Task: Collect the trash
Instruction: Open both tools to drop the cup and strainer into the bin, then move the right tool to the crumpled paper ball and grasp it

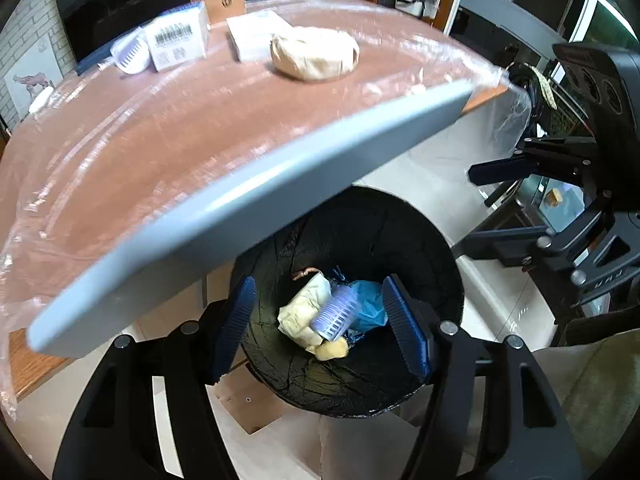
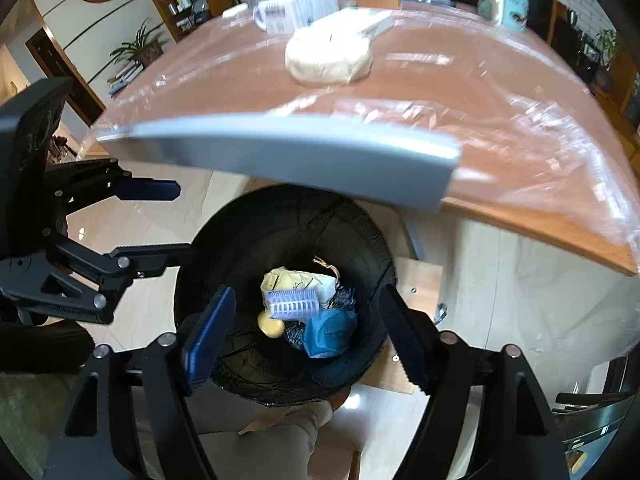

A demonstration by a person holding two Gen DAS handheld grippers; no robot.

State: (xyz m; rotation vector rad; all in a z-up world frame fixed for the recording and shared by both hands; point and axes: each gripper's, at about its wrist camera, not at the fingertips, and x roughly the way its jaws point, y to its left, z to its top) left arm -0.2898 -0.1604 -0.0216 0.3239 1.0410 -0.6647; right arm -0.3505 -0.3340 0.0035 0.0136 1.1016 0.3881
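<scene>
Low in the frame, both my left gripper (image 1: 320,322) and right gripper (image 2: 306,336) hang spread and empty over the black-lined round bin (image 1: 424,236), so I'd lift clear toward the crumpled beige wad (image 1: 315,53) on the plastic-covered table (image 1: 120,152) at upper centre.

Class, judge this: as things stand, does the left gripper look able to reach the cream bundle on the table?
Probably yes. The left gripper is open and empty over the bin, and the cream bundle lies in the open on the table, nothing stacked on it.
</scene>
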